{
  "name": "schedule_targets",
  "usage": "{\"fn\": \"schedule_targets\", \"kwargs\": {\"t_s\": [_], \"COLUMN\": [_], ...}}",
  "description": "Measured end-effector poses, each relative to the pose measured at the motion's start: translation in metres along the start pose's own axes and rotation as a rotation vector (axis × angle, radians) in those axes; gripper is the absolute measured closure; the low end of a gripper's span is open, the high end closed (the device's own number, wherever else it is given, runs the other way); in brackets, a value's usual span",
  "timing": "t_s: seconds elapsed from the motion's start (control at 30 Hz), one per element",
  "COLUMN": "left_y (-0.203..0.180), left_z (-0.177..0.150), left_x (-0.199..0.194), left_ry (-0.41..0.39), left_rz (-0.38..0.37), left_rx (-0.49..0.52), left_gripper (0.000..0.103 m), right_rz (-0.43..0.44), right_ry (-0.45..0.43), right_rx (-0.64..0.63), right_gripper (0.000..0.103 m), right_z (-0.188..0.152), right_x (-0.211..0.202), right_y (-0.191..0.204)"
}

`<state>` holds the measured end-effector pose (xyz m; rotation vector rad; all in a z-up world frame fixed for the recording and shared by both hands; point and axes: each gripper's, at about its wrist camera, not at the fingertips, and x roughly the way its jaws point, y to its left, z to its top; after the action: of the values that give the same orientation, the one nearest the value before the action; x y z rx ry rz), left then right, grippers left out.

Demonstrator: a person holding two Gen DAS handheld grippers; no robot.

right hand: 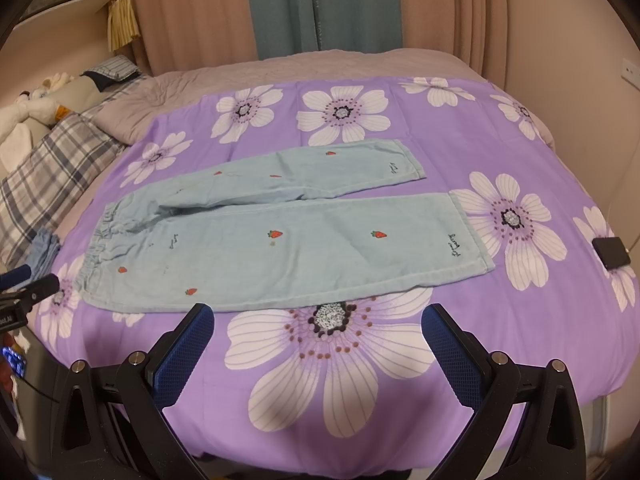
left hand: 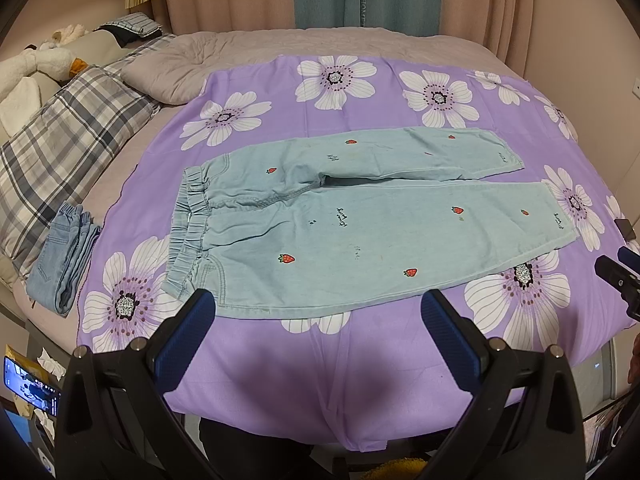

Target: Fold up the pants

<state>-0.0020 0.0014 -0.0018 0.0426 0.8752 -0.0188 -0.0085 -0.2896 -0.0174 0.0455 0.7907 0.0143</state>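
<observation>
The pants (left hand: 360,216) lay flat and unfolded on the purple flowered sheet (left hand: 360,360) in the middle of both frames, waistband toward the left, both legs running right with a narrow gap between them. The left gripper (left hand: 318,320) hung just short of the near edge by the waistband, its fingers (left hand: 188,332) spread wide with nothing between them. The right gripper (right hand: 318,328) hovered over bare sheet below the near leg, equally wide and empty.

The first fold probably meant laying one leg over the other. It would go best with one gripper pinching the near edge at the waistband and the other at the near hem, both lifting together so the seams line up.

Only the left view showed a second pair of jeans (left hand: 60,260) folded at the middle left, in full. The right view showed the small dark device (right hand: 610,252) at the right edge clearly.
</observation>
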Motion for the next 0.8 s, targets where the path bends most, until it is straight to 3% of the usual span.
{"fn": "schedule_targets", "kwargs": {"t_s": [0.4, 0.5, 0.57, 0.67, 0.8], "left_y": [0.001, 0.021, 0.046, 0.079, 0.122], "left_z": [0.004, 0.002, -0.006, -0.022, -0.045], "left_x": [0.013, 0.034, 0.054, 0.081, 0.098], "left_ry": [0.007, 0.062, 0.103, 0.216, 0.261], "left_rz": [-0.042, -0.112, -0.16, -0.145, -0.102], "left_rx": [-0.038, -0.142, -0.295, -0.462, -0.611], "left_gripper": [0.0, 0.0, 0.001, 0.004, 0.005], "right_rz": [0.002, 0.019, 0.045, 0.082, 0.094], "right_ry": [0.001, -0.007, -0.012, -0.004, 0.1], "right_rx": [-0.006, -0.019, -0.047, -0.11, -0.216], "right_gripper": [0.0, 0.0, 0.0, 0.0, 0.0], "right_z": [0.0, -0.003, -0.004, -0.009, -0.02], "right_x": [0.004, 0.011, 0.021, 0.037, 0.061], "right_y": [0.005, 0.011, 0.021, 0.043, 0.069]}}
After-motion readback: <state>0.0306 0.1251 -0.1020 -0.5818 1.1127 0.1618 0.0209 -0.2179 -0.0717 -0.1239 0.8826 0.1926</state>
